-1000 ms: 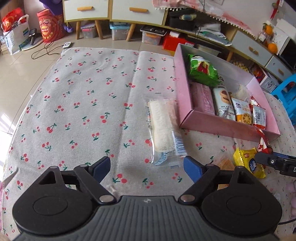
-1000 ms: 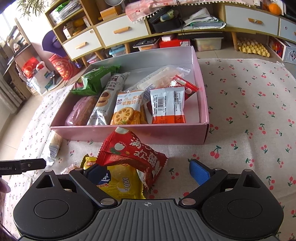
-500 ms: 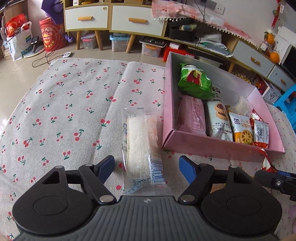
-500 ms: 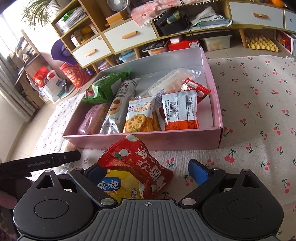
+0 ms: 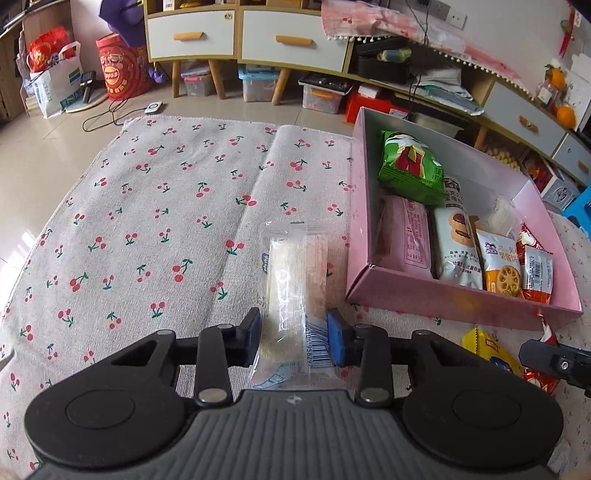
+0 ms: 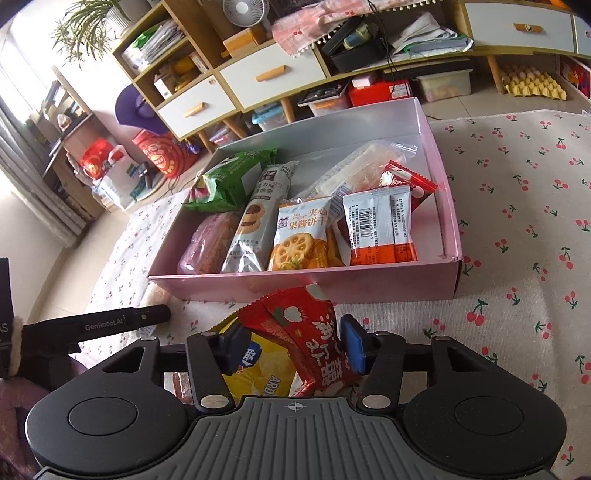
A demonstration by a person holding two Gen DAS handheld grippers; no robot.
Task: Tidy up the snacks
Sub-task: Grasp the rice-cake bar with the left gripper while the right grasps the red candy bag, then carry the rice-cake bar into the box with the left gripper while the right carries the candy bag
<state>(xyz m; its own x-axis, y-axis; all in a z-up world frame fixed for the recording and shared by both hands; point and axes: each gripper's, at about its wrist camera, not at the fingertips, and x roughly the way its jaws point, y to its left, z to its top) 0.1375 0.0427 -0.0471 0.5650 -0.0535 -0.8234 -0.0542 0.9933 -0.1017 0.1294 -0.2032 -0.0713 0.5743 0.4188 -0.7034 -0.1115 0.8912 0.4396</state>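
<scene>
Home living room, drawer sideboard (image 5: 243, 35), desk fan (image 6: 242, 11), potted plant (image 6: 85, 29), cherry-print cloth (image 5: 166, 206)

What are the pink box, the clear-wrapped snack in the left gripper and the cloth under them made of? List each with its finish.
Pink box: likely thin cardboard, matte pink outside, grey inside; folded corner edges show.
Clear-wrapped snack: glossy see-through plastic film; glare, wrinkles and a printed barcode.
Cloth: woven fabric, matte, cherry print; visible weave and a fold ridge.
</scene>
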